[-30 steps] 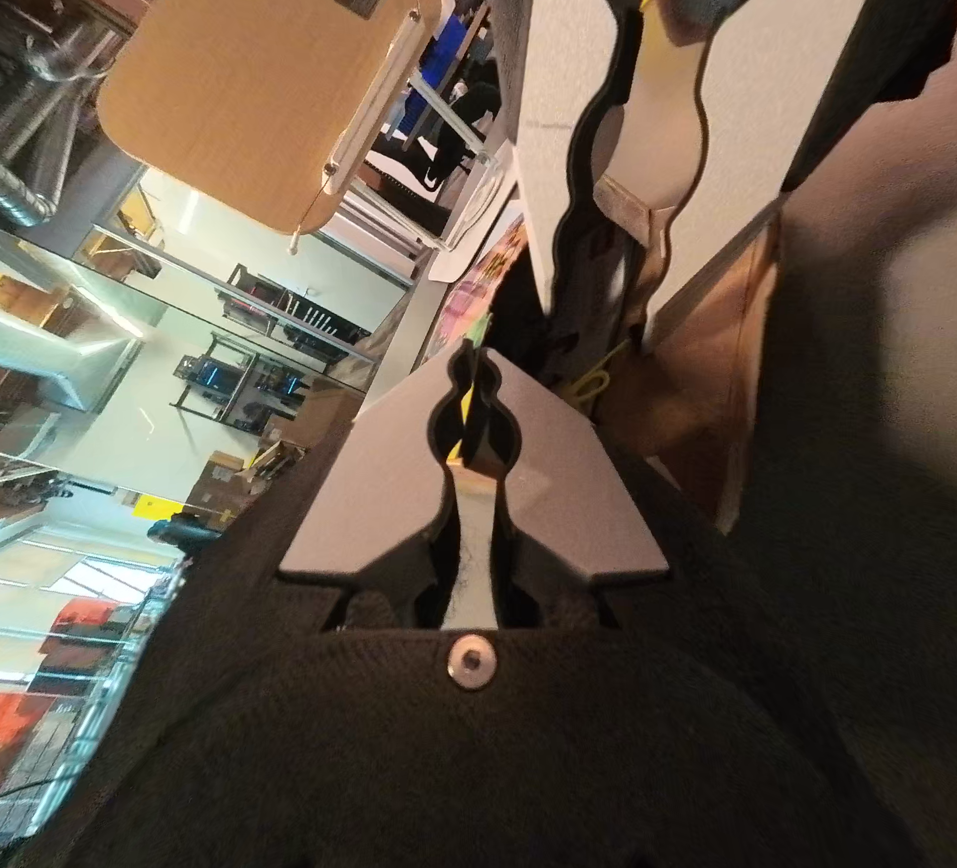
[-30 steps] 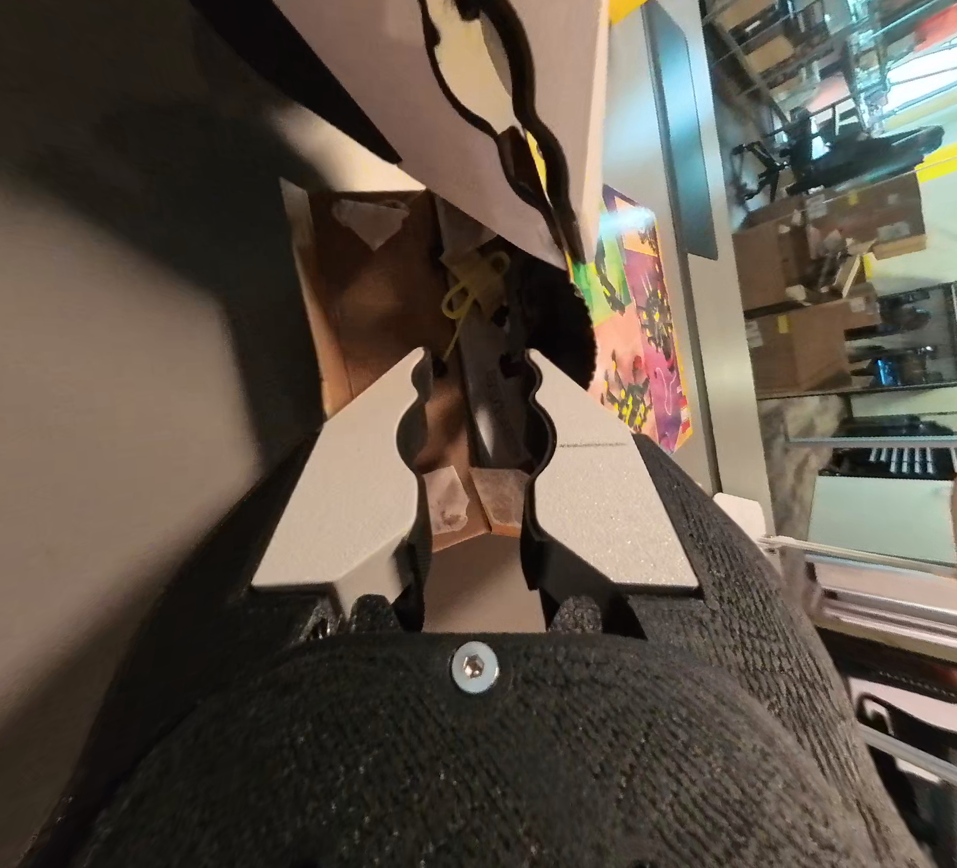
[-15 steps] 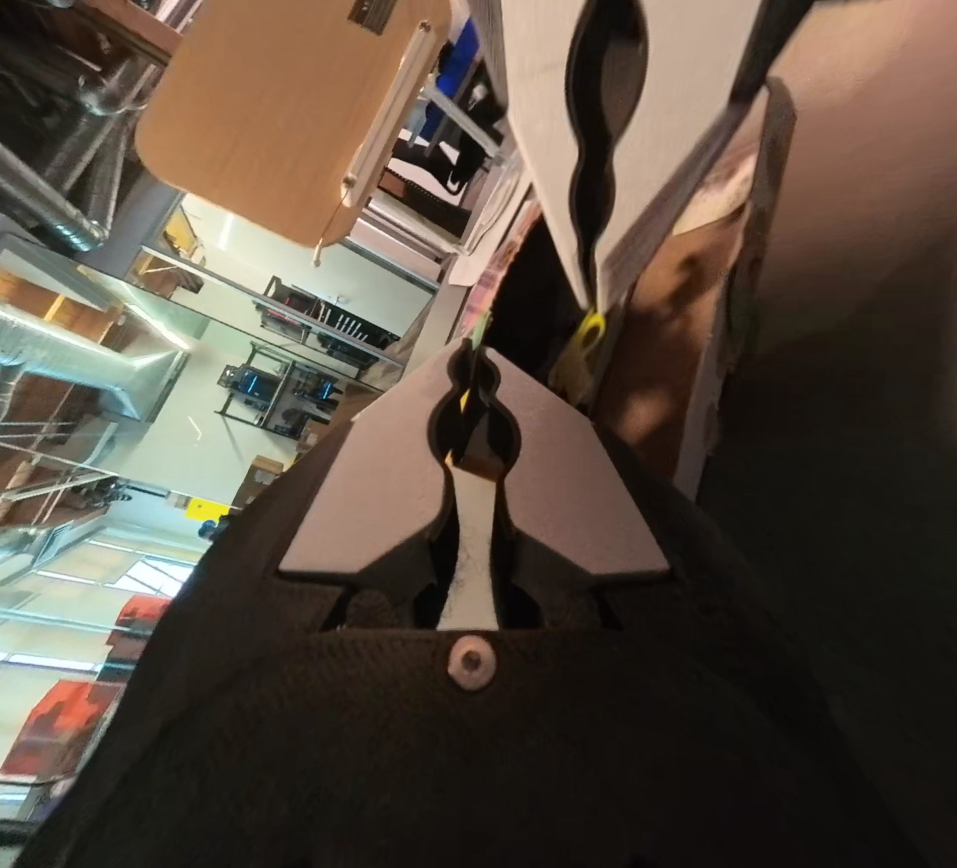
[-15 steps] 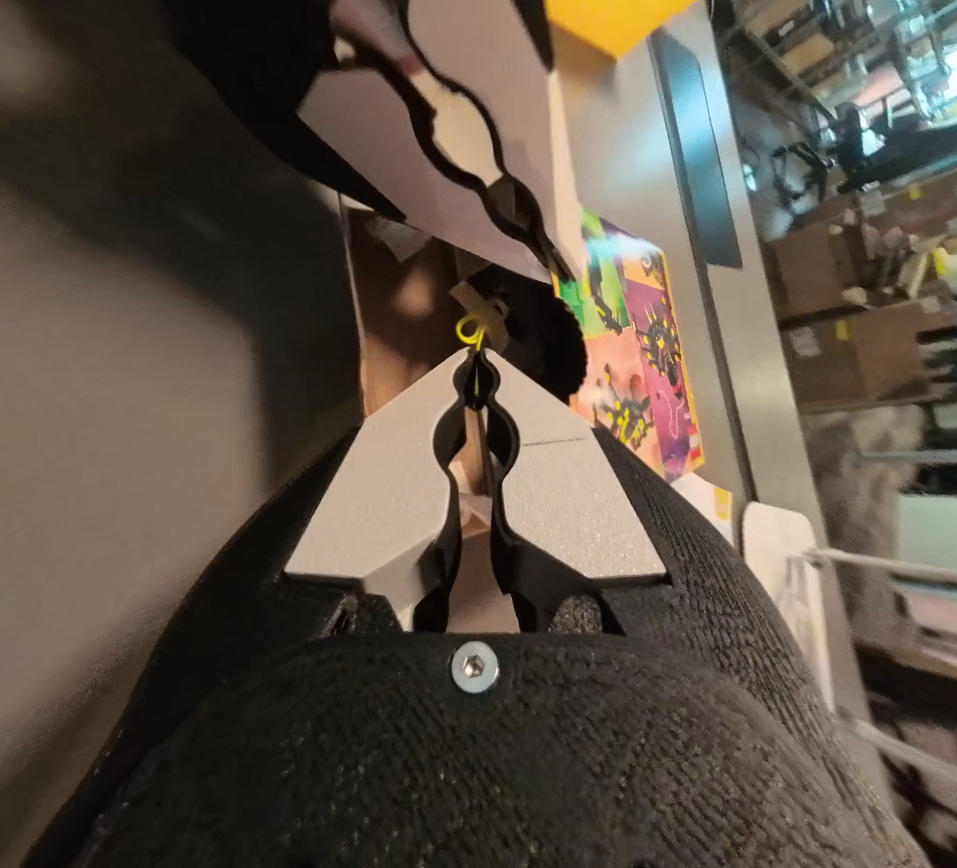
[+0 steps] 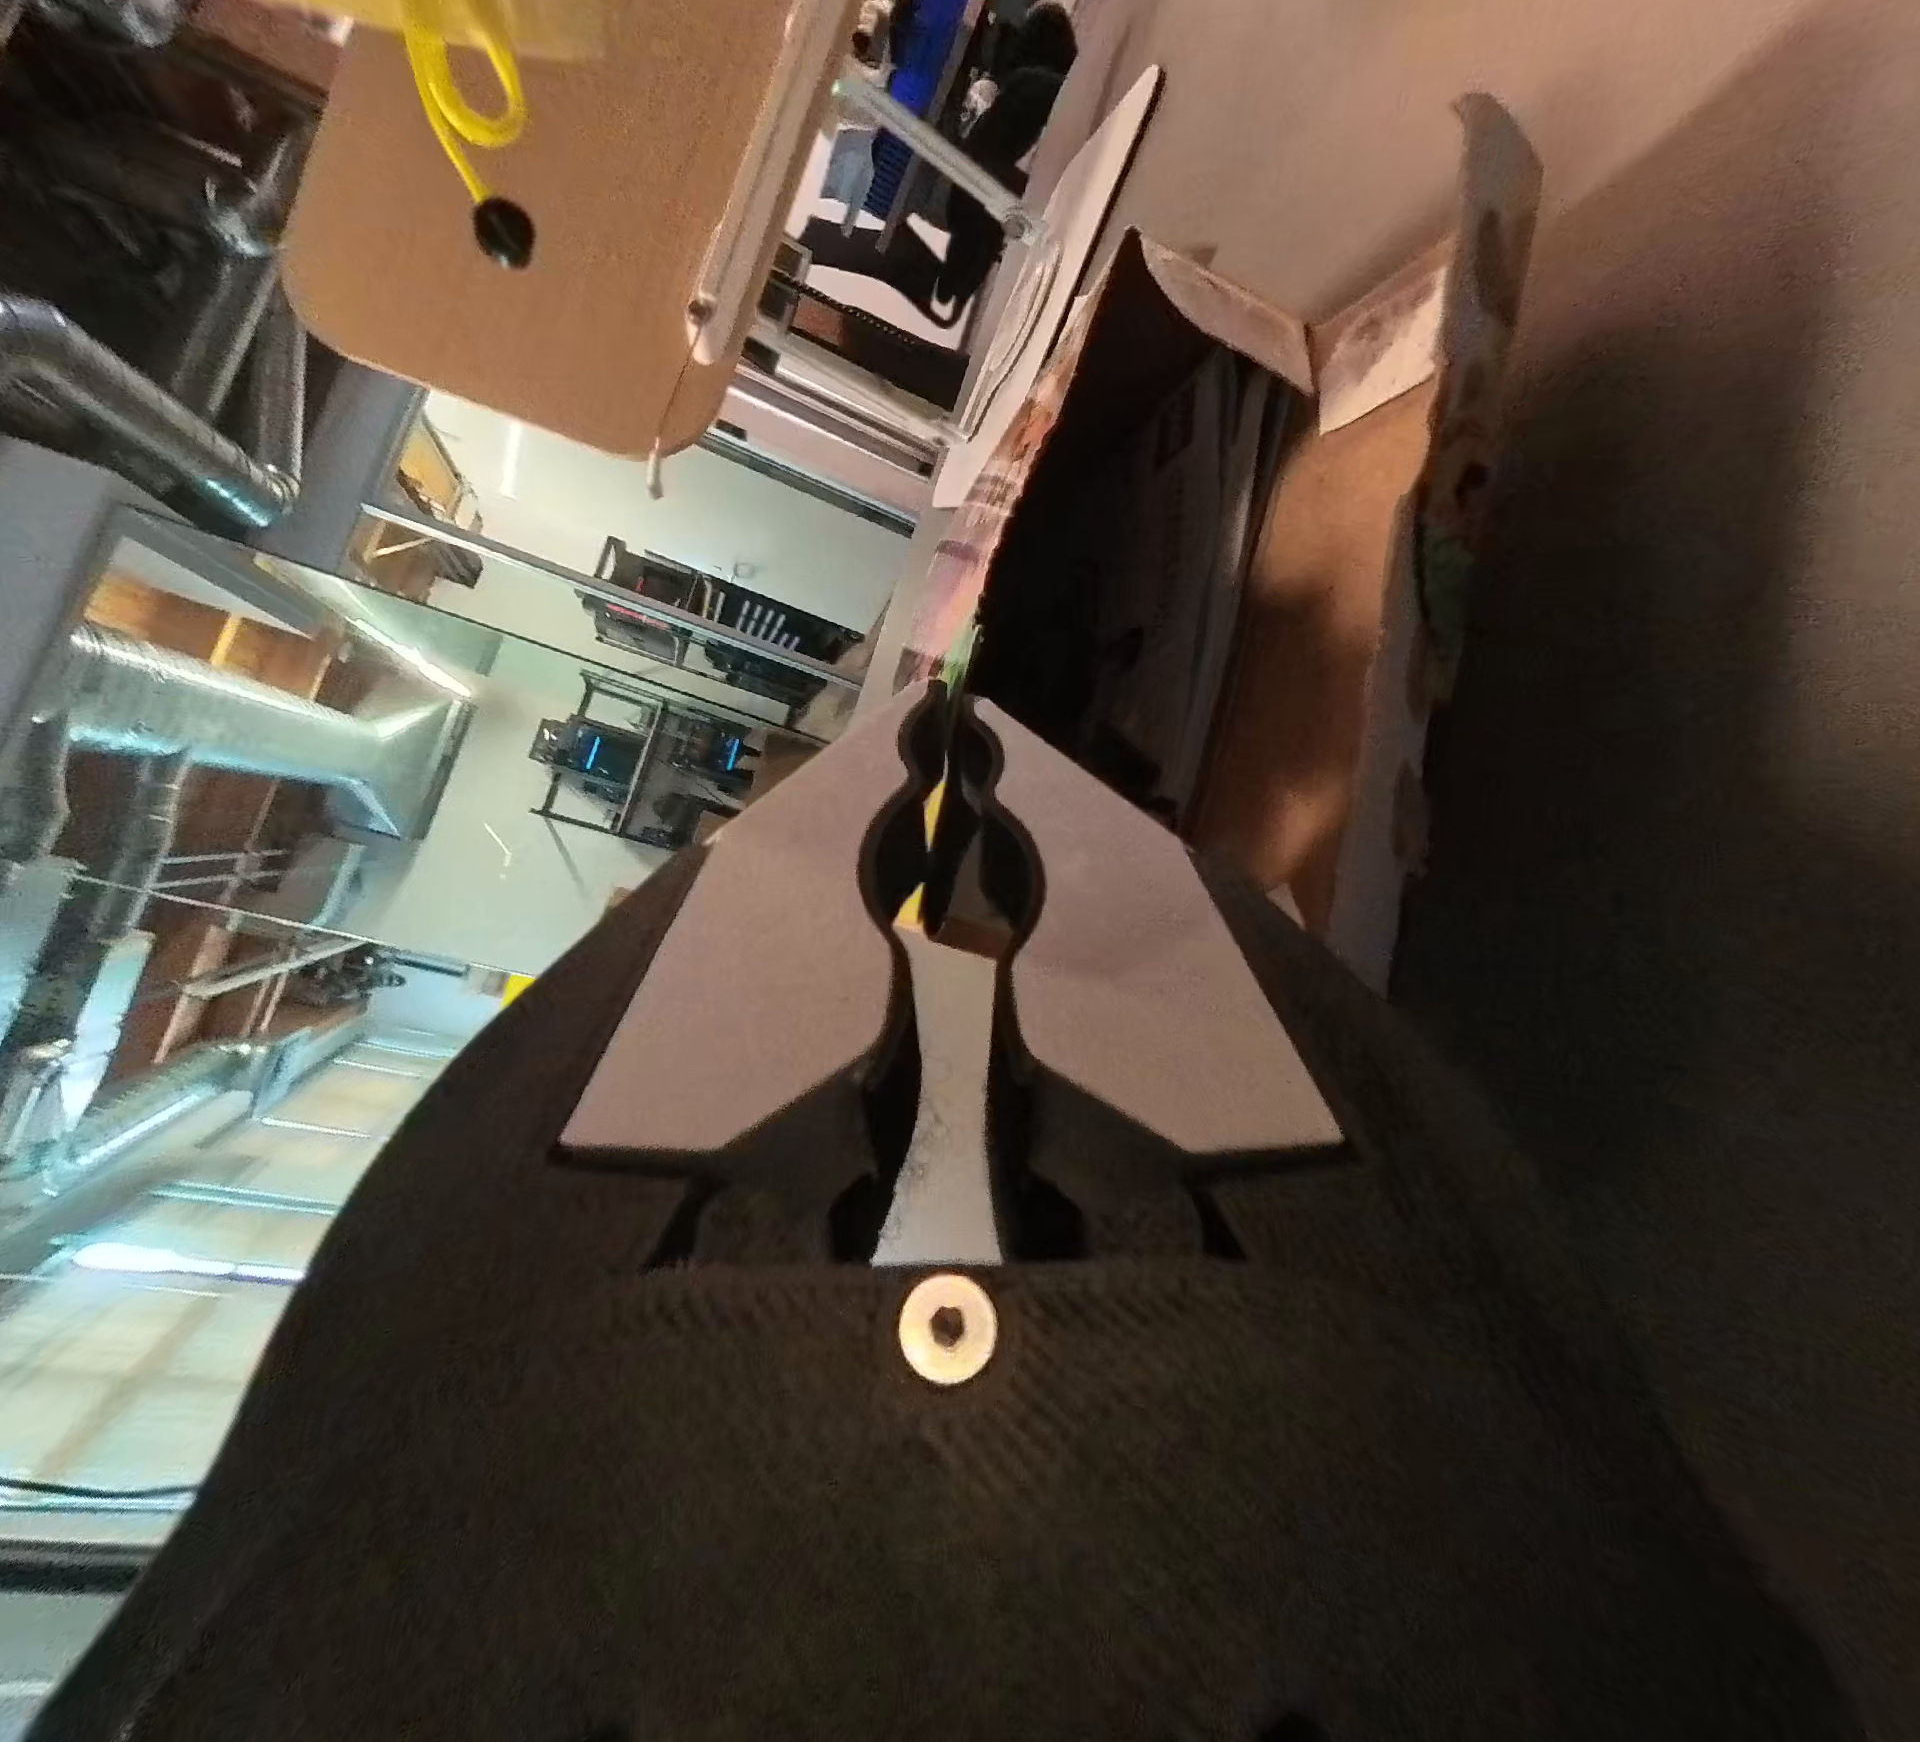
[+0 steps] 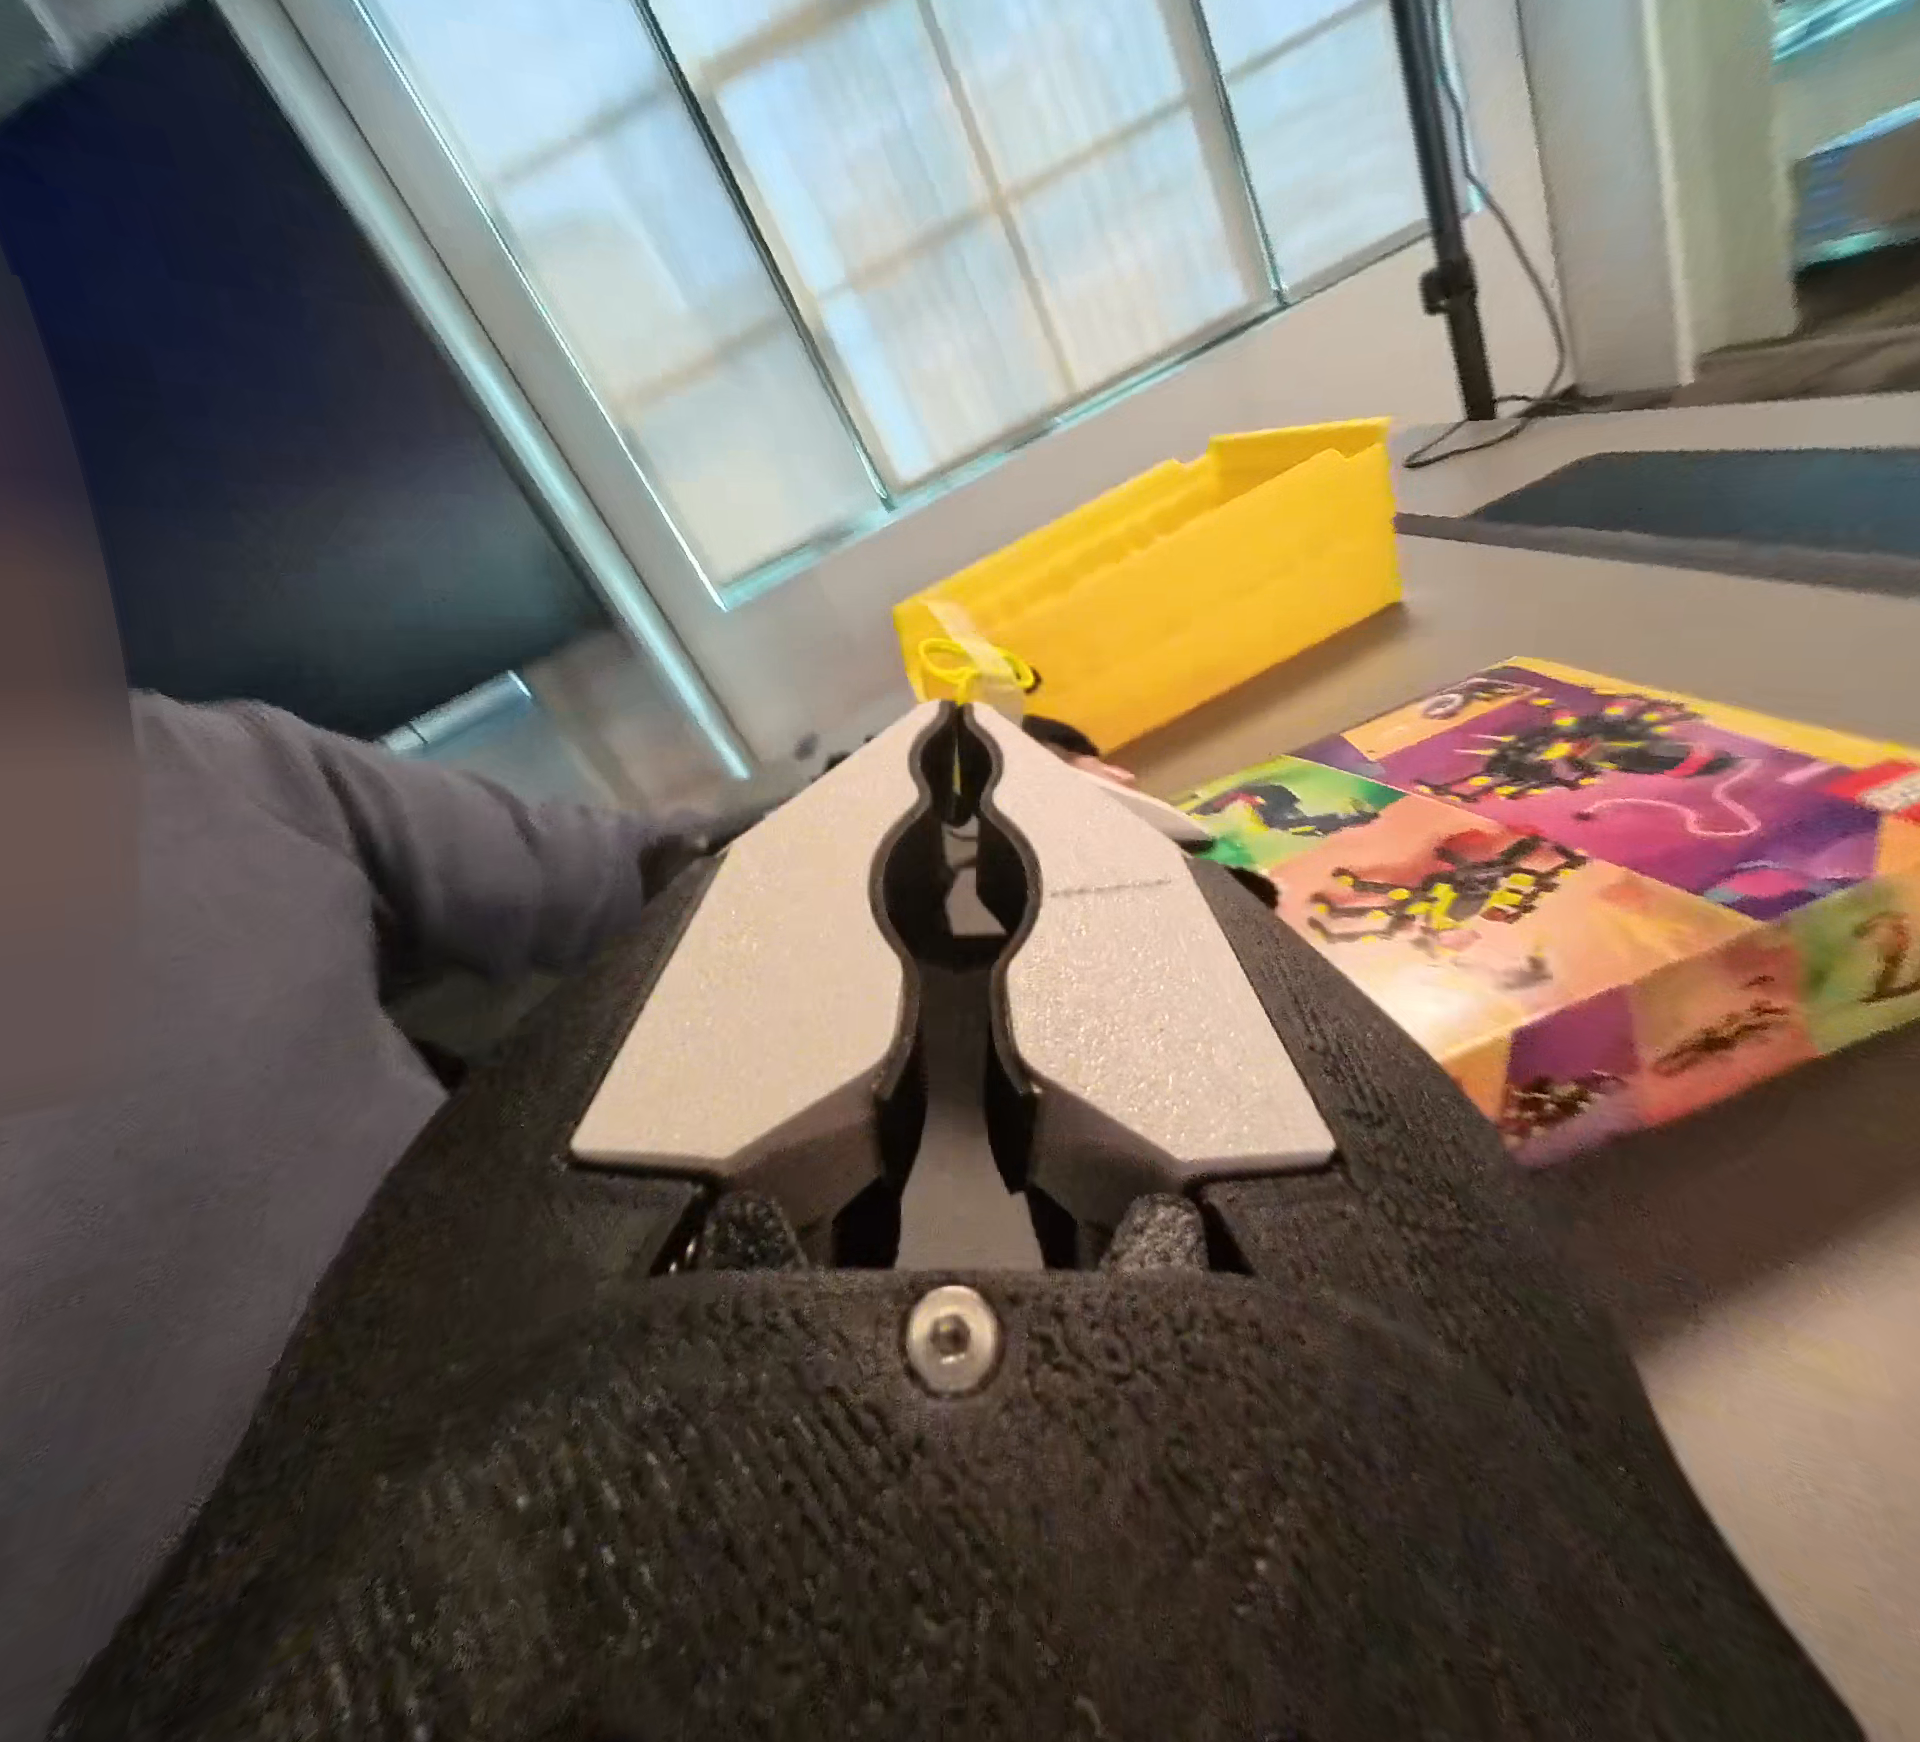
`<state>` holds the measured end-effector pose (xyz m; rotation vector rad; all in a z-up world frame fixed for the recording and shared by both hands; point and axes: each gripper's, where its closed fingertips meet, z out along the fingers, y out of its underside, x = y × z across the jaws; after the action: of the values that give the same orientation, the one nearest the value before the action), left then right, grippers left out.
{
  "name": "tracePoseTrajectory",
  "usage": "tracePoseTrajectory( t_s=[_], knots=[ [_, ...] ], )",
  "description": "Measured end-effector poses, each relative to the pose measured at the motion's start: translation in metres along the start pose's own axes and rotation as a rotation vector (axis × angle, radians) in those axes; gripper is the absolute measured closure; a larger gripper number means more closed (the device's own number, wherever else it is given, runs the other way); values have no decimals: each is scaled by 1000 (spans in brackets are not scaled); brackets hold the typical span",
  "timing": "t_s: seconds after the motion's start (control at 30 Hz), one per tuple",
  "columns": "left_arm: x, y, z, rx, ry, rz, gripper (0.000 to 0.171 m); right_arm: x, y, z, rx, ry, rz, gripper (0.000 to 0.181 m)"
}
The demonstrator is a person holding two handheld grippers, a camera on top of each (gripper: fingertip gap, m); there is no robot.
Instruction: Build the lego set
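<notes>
Right wrist view: right gripper (image 6: 954, 724) pinches a yellow looped cord (image 6: 961, 666); left gripper (image 5: 948, 724) clamps the lego box (image 6: 1621, 903) flap at the desk (image 6: 1714, 1360) edge. Unpacking step; next, extract contents.

Both grippers share one build: the left gripper (image 5: 948, 726) and right gripper (image 6: 961, 718) have pale grey wedge-shaped fingers (image 6: 748, 996) with wavy black inner edges. Each sits on a coarse black textured body fixed by a silver hex screw (image 6: 953, 1346) (centred near the camera). A grey-blue sleeve (image 6: 260, 861) shows at left.
</notes>
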<state>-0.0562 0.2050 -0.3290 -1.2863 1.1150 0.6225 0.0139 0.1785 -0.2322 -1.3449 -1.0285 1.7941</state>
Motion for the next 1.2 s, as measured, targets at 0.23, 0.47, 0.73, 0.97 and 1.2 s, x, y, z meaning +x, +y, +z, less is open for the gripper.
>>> tracePoseTrajectory(
  t_s=[0.23, 0.47, 0.73, 0.97, 1.2],
  knots=[
    [3, -2, 0, 5, 9, 26, 171, 0, -6, -2, 86, -100, 204, 181],
    [6, -3, 0, 11, 18, 48, 171, -3, -8, -2, 107, -140, 234, 181],
    [10, -8, 2, 24, 29, 62, 171, -2, -6, 5, 107, -140, 232, 181],
    [21, -15, 3, 56, 46, 151, 171, 18, -3, 76, -67, -50, 117, 181],
    [22, -15, 1, 63, 54, 155, 171, 7, 2, 197, -398, -66, -252, 181]
  ],
)
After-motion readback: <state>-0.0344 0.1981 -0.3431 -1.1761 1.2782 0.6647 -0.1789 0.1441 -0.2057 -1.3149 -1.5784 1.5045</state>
